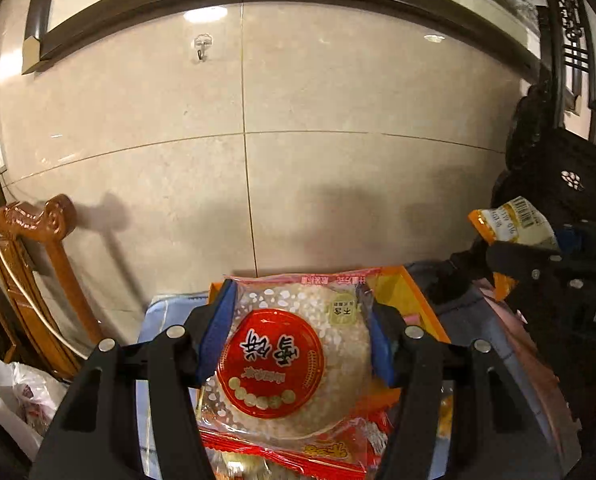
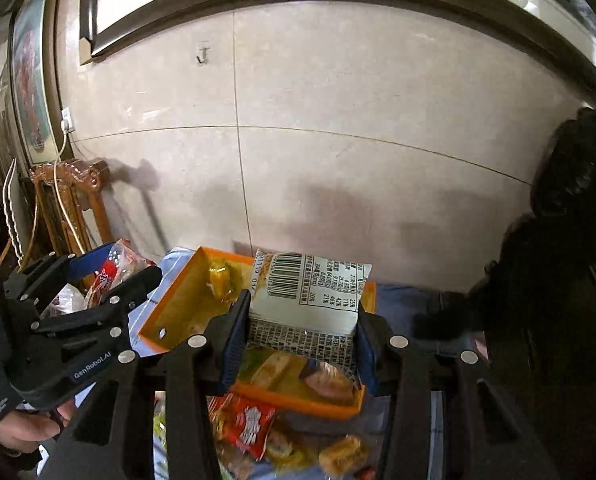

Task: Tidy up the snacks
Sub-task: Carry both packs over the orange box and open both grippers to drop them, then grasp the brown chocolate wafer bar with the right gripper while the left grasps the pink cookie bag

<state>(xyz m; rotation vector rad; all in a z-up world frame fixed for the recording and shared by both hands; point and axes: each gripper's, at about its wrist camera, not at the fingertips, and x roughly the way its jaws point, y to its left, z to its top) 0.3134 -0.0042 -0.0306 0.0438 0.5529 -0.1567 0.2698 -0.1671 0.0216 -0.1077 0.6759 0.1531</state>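
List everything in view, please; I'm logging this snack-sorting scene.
round rice cake packet: one, clear with red label, in left gripper
barcode snack packet: one, white and orange, in right gripper
orange box: one, on blue cloth, holding yellow snacks
loose snacks: several, red and yellow, below the box
wooden chair: one, brown, left by the wall
wall hook: one, on beige tiles
left gripper: black, blue pads
right gripper: black, blue pads

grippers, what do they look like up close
Both the left gripper and the right gripper are black angular frames with silver round fasteners and blue pads lining the jaws. White "GenRobot.AI" lettering shows on the left one's side.
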